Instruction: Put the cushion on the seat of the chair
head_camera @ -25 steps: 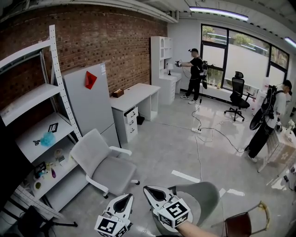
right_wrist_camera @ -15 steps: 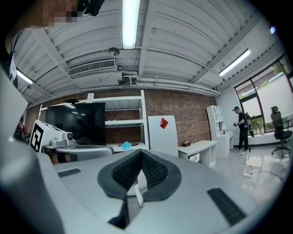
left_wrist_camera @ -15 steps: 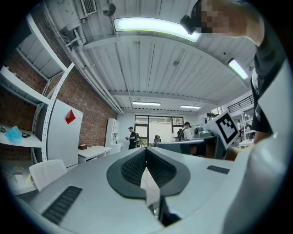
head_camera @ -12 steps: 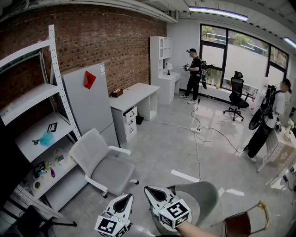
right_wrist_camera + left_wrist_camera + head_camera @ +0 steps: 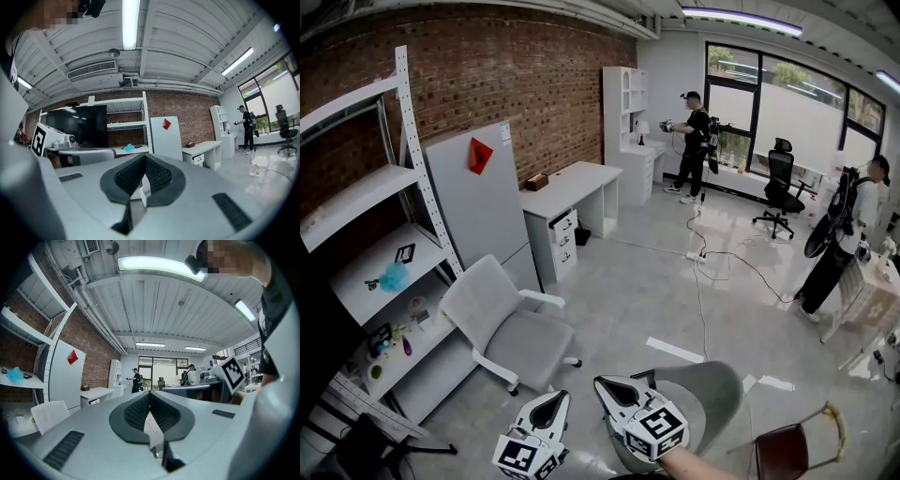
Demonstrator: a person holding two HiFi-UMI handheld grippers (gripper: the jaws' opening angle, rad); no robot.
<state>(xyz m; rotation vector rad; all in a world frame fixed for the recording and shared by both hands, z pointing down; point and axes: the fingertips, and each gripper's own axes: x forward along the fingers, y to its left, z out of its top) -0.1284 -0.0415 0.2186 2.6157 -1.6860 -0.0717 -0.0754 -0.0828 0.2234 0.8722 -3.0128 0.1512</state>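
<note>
I can't pick out the cushion for certain. The likeliest match is the flat grey pad point(image 5: 530, 339) lying on the seat of the white-armed chair point(image 5: 487, 305) beside the shelving point(image 5: 384, 272). Nothing near me has moved since the earlier frame. I count one such chair and two tongs, the left gripper point(image 5: 551, 405) and the right gripper point(image 5: 609, 389), both pinched together on nothing.
</note>
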